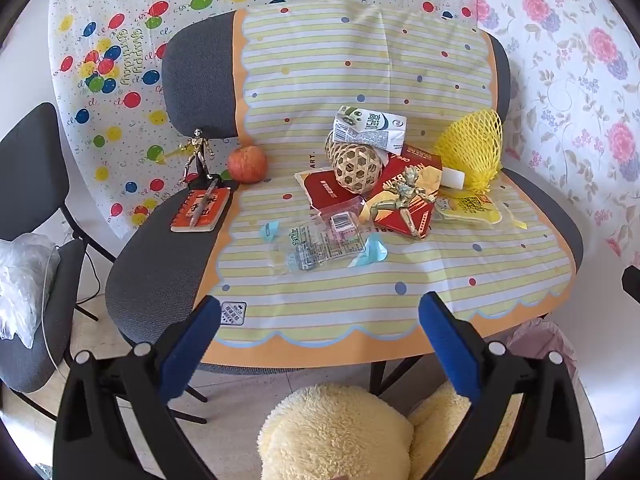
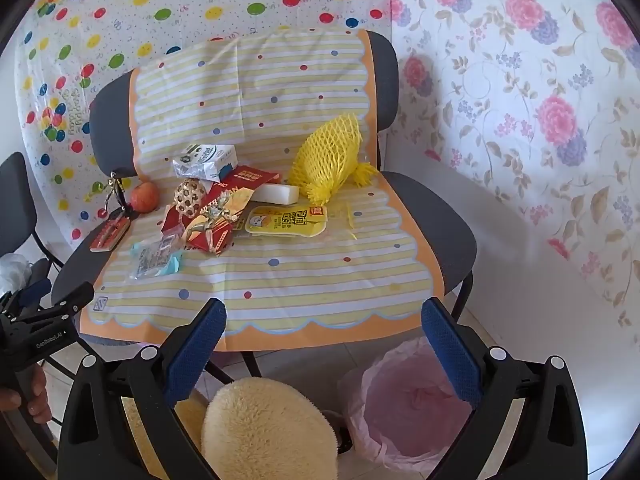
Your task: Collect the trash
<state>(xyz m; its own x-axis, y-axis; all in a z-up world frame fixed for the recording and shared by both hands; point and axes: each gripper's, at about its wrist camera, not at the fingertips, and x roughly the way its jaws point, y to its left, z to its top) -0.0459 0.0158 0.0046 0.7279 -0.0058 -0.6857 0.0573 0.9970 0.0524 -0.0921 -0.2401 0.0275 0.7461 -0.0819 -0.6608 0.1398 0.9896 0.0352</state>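
On the striped cloth (image 1: pixel 320 304) over a grey chair lies trash: a clear plastic wrapper (image 1: pixel 320 242) (image 2: pixel 154 258), a yellow snack packet (image 1: pixel 472 208) (image 2: pixel 288 221), a yellow foam net (image 1: pixel 474 148) (image 2: pixel 328 156), a milk carton (image 1: pixel 370 126) (image 2: pixel 208 162) and a white block (image 2: pixel 276 194). A bin with a pink liner (image 2: pixel 412 404) stands on the floor at the chair's front right. My left gripper (image 1: pixel 320 332) and my right gripper (image 2: pixel 322 332) are both open and empty, held in front of the chair's front edge.
An apple (image 1: pixel 247 163), a gold figure on a stand (image 1: pixel 198 154), an orange notebook with a pen (image 1: pixel 202 210), a woven ball (image 1: pixel 354 164) and a red box with a gold figure (image 1: pixel 404 200) also sit on the chair. A second chair (image 1: pixel 28 240) stands left. Plush yellow slippers (image 1: pixel 336 436) are below.
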